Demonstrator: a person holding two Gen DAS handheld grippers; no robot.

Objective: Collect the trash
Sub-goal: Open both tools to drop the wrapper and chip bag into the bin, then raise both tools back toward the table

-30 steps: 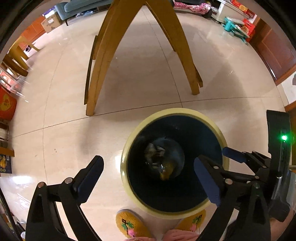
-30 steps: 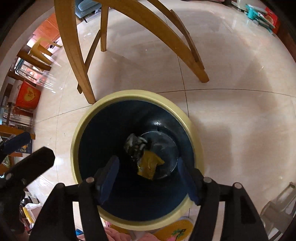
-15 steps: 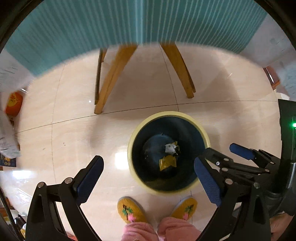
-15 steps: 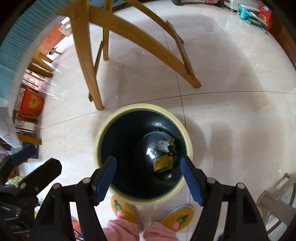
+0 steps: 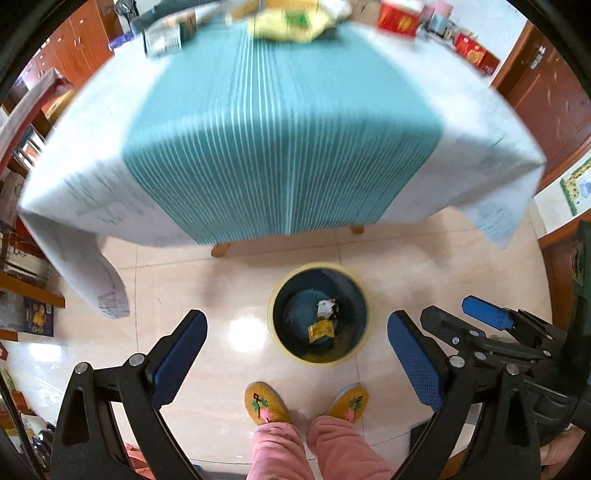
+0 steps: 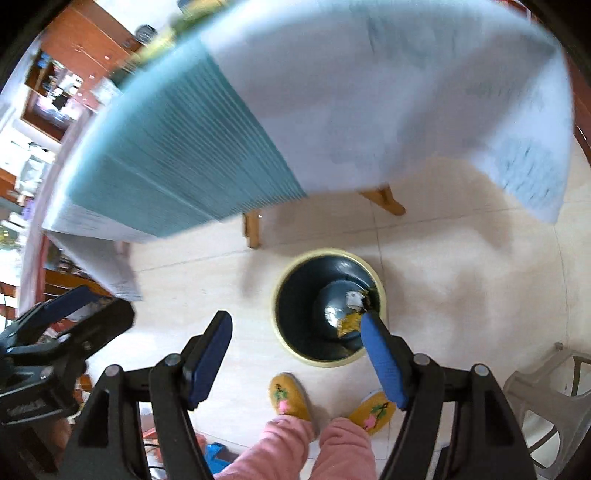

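Both grippers agape (empty) | bin [image 5: 320,360] rim clear of table [image 5: 280,122] edge

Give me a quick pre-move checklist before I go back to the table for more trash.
1. Left gripper open, nothing between its pads: ok.
2. Right gripper open and unloaded: ok.
3. Dropped wrappers lying inside the bin: ok.
4. Bin upright on the floor by the slippers: ok.
5. More trash on the tablecloth: cannot tell, the far-edge clutter is blurred.
6. Grippers apart from each other: ok.
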